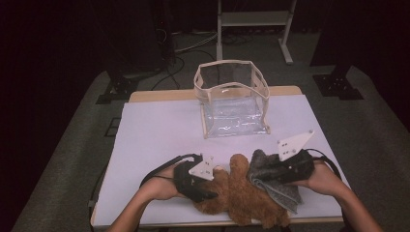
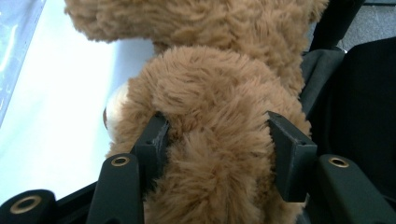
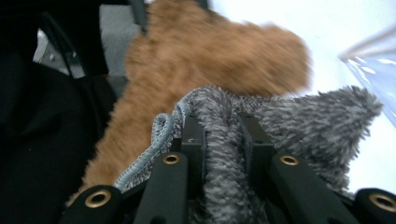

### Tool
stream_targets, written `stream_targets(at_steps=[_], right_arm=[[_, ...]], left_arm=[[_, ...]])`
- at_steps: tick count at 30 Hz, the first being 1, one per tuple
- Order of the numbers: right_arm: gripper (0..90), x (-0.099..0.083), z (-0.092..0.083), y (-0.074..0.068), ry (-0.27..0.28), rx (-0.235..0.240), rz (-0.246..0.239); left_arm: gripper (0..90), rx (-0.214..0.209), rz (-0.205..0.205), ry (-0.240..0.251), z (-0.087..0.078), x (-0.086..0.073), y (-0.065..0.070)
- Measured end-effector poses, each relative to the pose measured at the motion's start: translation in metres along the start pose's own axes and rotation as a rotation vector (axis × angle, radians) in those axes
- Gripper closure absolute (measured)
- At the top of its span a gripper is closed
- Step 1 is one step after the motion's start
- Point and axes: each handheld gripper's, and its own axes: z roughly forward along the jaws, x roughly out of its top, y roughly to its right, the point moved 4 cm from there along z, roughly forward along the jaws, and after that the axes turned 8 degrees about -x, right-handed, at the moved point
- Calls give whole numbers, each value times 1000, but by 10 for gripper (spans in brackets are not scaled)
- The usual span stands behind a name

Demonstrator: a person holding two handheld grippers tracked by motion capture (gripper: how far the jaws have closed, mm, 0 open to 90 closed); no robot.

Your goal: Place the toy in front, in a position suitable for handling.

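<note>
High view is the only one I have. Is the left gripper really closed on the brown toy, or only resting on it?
Observer: Closed on it. In the left gripper view both pads press into the brown toy.
Operator: And the right gripper, what does it hold?
Observer: The grey cloth, a fold pinched between the jaws of the right gripper.
Operator: Anything loose there?
Observer: A grey loop of the cloth hangs beside one jaw.

Room was pretty dark, only the white table (image 1: 159,135) caught light from above. Glare bounced off the clear plastic bag (image 1: 232,113). The right gripper view had motion blur on the brown plush toy (image 3: 210,60); the left gripper view stayed sharp.
</note>
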Motion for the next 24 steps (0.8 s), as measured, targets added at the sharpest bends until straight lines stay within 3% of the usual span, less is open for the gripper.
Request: stream_targets(at_steps=[2, 6, 8, 15, 18, 21, 24], right_arm=[[746, 1, 1, -4, -6, 3, -8], [746, -12, -11, 3, 5, -7, 44], [747, -12, -12, 3, 14, -11, 48], [747, 25, -4, -5, 88, 10, -22], [747, 25, 5, -8, 42, 0, -43], [748, 9, 12, -6, -28, -7, -25], [747, 5, 7, -3, -1, 2, 0]], left_arm=[[465, -2, 0, 1, 1, 2, -1], [466, -9, -18, 33, 2, 2, -3], [466, -9, -20, 33, 3, 4, -5], [465, -12, -14, 35, 10, 14, -7], [465, -9, -7, 38, 12, 15, -6], [465, -6, -9, 45, 11, 13, -5], [465, -11, -17, 57, 12, 13, -6]])
